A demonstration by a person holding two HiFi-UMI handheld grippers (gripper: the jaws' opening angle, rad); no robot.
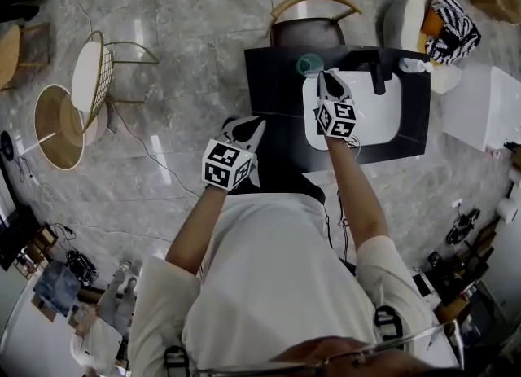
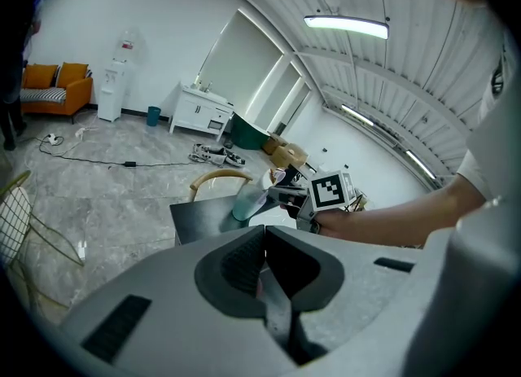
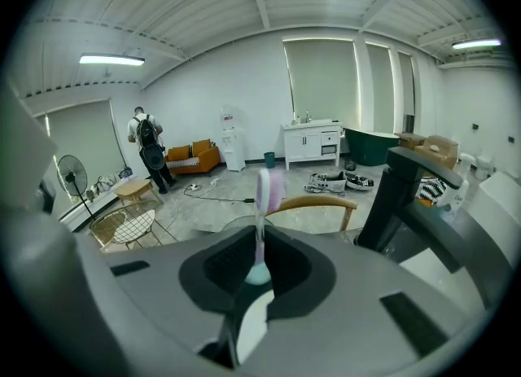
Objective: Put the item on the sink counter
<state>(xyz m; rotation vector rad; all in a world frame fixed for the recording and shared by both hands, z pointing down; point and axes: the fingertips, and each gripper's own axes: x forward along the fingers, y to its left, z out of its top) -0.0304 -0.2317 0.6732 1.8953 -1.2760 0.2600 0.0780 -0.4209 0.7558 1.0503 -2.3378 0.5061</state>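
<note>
A grey marble floor surrounds a black sink counter (image 1: 275, 94) with a white basin (image 1: 383, 115). Above the counter's far edge, the right gripper (image 1: 325, 76) pinches a pink-headed, teal-handled toothbrush (image 3: 267, 190) upright, just beside a clear glass cup (image 1: 309, 64). The left gripper (image 1: 256, 125) hangs near the counter's front edge, jaws together and empty.

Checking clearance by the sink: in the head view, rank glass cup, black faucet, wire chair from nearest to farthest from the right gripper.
1. Glass cup, just left of the right gripper.
2. Black faucet, to its right.
3. Wire chair, far left on the floor.
</note>
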